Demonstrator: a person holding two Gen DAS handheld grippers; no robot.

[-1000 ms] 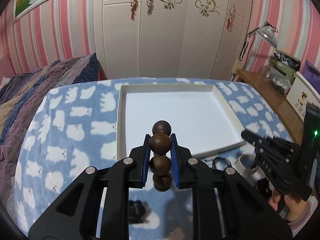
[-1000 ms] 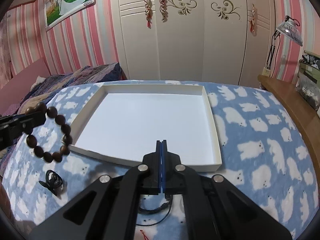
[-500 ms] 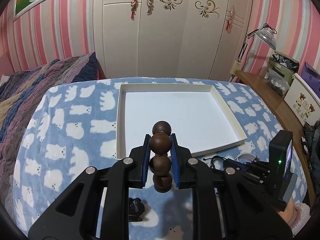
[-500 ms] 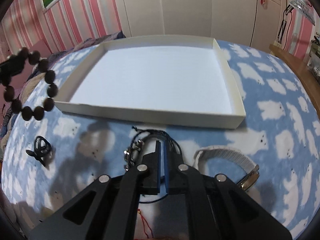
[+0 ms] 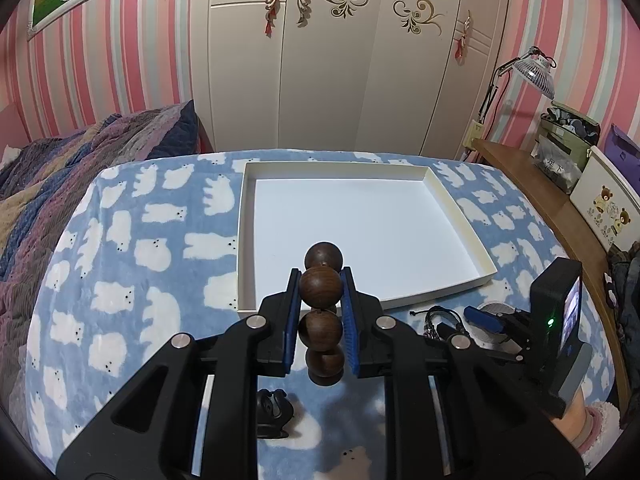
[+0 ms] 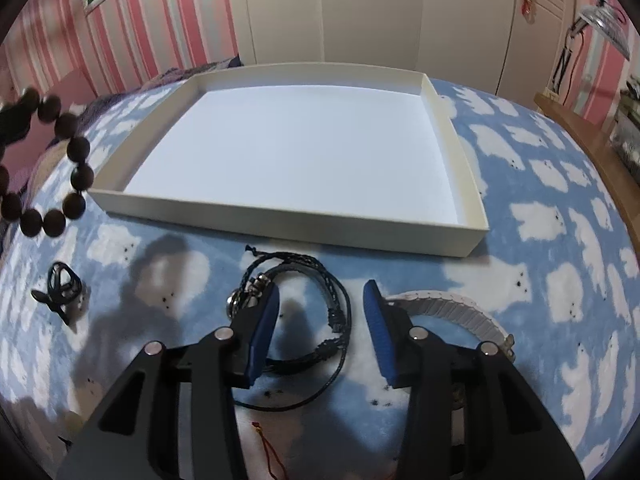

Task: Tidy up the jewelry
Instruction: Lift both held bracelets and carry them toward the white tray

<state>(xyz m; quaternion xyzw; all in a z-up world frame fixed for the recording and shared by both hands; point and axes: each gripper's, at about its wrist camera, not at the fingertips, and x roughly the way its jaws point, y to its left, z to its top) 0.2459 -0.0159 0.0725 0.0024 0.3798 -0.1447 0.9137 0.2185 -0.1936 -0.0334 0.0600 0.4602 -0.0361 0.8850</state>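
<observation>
My left gripper (image 5: 320, 292) is shut on a dark wooden bead bracelet (image 5: 322, 286) and holds it in the air before the near left corner of the white tray (image 5: 460, 208). The bracelet also shows at the left of the right wrist view (image 6: 76, 148). My right gripper (image 6: 320, 308) is open and low over a black braided cord bracelet (image 6: 320, 276) on the blue bear blanket, its fingers either side of it. A watch with a pale mesh band (image 6: 448, 304) lies just right of the right finger. The white tray (image 6: 280, 220) holds nothing.
A small black clip (image 6: 60, 284) lies on the blanket at the left, also in the left wrist view (image 5: 274, 410). A thin red cord (image 6: 268, 440) lies near the front. A wooden desk (image 5: 540, 184) with boxes and a lamp stands at the right. A quilt (image 5: 60, 168) lies left.
My right gripper has opened and come down over the black cord bracelet. My left gripper still holds the bead bracelet in about the same place.
</observation>
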